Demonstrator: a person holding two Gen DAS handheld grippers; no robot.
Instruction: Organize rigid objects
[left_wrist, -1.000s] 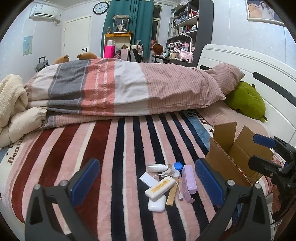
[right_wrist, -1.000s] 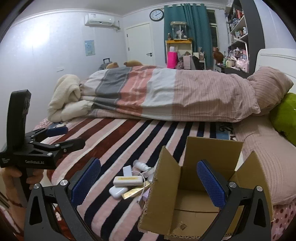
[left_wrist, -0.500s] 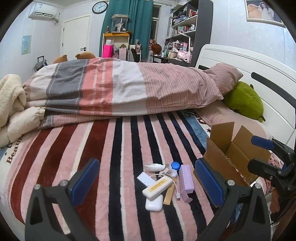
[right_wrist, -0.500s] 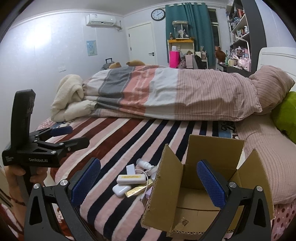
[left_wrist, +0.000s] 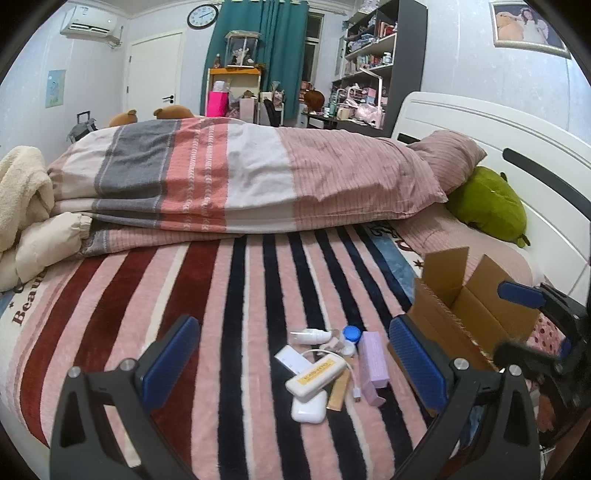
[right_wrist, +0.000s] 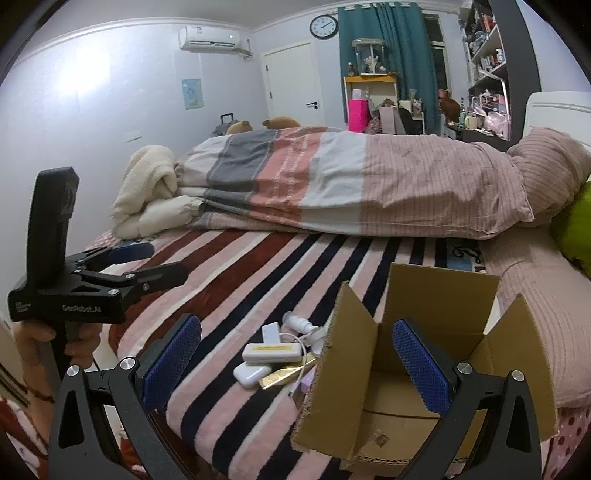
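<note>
Both grippers, left gripper (left_wrist: 291, 363) and right gripper (right_wrist: 297, 363), hang wide apart and empty above the bed's near edge.

Small items (left_wrist: 325, 365) lie heaped on the striped blanket (left_wrist: 240, 295) just beside the open cardboard box (right_wrist: 439, 332), probably for short transfers; folded quilt (left_wrist: 240, 184) lies beyond.

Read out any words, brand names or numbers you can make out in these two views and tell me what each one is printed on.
"GenRobot.AI": white lettering on the side of the left tool.
"Bea...": dark red letters on the striped blanket near its left edge, cut off.
Yellow label on the white case: printed text, too blurred to read.
Small white print on the left tool's rear corner: too small.
Wall clock: numerals too small.
</note>
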